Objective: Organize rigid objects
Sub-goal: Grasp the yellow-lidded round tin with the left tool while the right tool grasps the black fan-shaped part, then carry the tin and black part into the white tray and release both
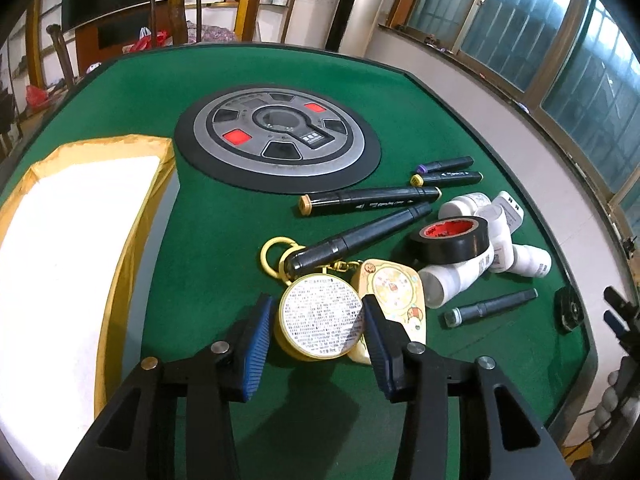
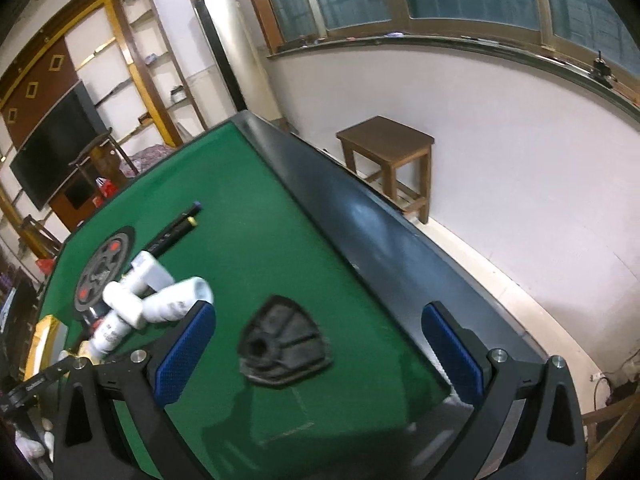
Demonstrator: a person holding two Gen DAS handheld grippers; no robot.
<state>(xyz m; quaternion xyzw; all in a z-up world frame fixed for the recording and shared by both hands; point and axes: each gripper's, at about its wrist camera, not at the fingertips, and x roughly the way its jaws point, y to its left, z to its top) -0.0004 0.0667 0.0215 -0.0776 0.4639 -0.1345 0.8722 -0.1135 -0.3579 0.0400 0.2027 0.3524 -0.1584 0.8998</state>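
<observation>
Green felt table (image 1: 224, 264), left wrist view: the left gripper (image 1: 316, 322) has its ribbed blue pads spread either side of a round yellow tin (image 1: 320, 326) lying flat, not visibly pinching it — a black marker (image 1: 360, 236) behind points its long axis up-right. Right wrist view: the right gripper (image 2: 320, 344), jaws wide apart, frames a dark, ridged shield-shaped piece (image 2: 284, 344) on the felt — white cylindrical bottles (image 2: 152, 300) lie heaped to the left.

Dim indoor light, fisheye bending at edges, dark vignetted corners, right wrist view motion-blurred, left view sharp
</observation>
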